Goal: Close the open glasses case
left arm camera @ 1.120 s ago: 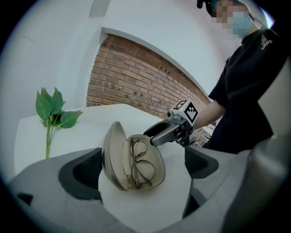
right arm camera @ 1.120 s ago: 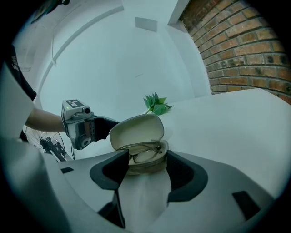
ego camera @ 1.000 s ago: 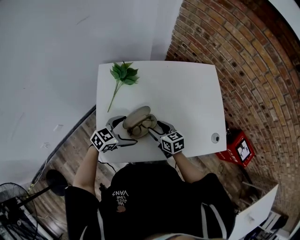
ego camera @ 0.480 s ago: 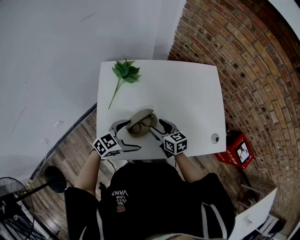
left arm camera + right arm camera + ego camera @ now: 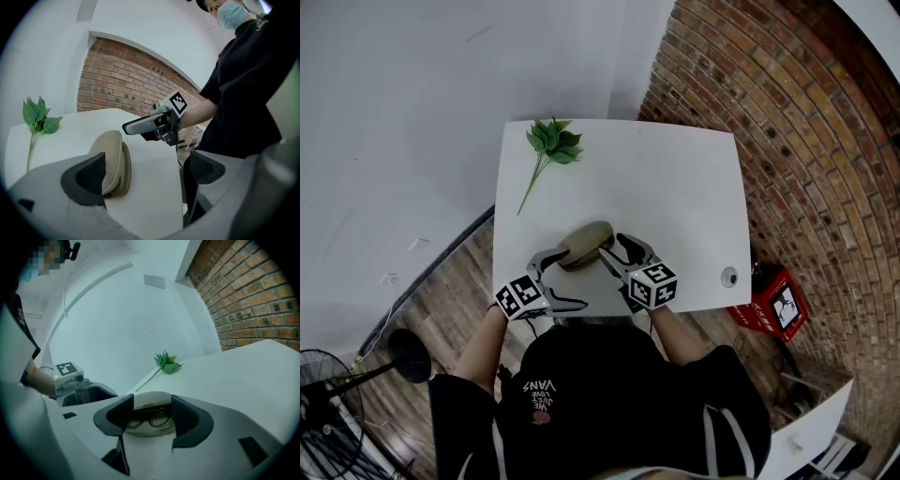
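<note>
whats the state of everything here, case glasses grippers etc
glasses case: lid nearly down, not fully shut, a gap shows
glasses: inside the case, seen through the gap
left gripper: open, nothing between its jaws, beside the case
right gripper: jaws wide but closing, nothing gripped, case just ahead of them
leafy sprig: lying flat on the table

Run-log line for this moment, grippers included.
case: lid nearly shut, glasses inside | left gripper: open, empty | right gripper: jaws closing, case just ahead, ungripped
</note>
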`<act>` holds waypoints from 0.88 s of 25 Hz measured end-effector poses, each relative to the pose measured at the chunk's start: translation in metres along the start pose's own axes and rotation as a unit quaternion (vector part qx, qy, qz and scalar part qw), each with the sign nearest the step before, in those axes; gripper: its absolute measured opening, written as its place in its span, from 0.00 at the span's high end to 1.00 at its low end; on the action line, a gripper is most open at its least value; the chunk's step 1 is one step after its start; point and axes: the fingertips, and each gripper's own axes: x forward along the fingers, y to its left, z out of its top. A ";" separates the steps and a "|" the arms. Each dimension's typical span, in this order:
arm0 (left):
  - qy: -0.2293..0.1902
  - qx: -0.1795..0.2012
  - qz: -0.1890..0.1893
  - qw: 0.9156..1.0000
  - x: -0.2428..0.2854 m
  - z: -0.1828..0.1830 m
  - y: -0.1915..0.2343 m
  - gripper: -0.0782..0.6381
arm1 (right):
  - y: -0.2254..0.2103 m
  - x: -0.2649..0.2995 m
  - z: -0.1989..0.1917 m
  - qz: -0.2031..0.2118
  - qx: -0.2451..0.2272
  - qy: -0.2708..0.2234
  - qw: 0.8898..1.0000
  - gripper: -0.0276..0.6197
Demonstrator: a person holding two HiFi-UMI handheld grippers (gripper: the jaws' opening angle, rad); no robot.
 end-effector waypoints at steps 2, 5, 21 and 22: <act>0.003 -0.002 -0.003 1.000 0.003 -0.003 -0.004 0.11 | 0.001 0.002 0.000 0.003 -0.004 0.002 1.000 0.59; 0.009 -0.005 -0.008 1.000 0.010 -0.008 -0.011 0.11 | 0.002 0.006 -0.004 0.005 -0.011 0.010 1.000 0.58; 0.040 -0.013 -0.004 0.999 0.027 -0.028 -0.021 0.11 | -0.003 0.014 -0.032 0.002 -0.019 0.048 0.999 0.59; 0.045 -0.008 -0.001 0.999 0.027 -0.028 -0.021 0.11 | -0.003 0.014 -0.033 0.001 -0.020 0.050 0.999 0.59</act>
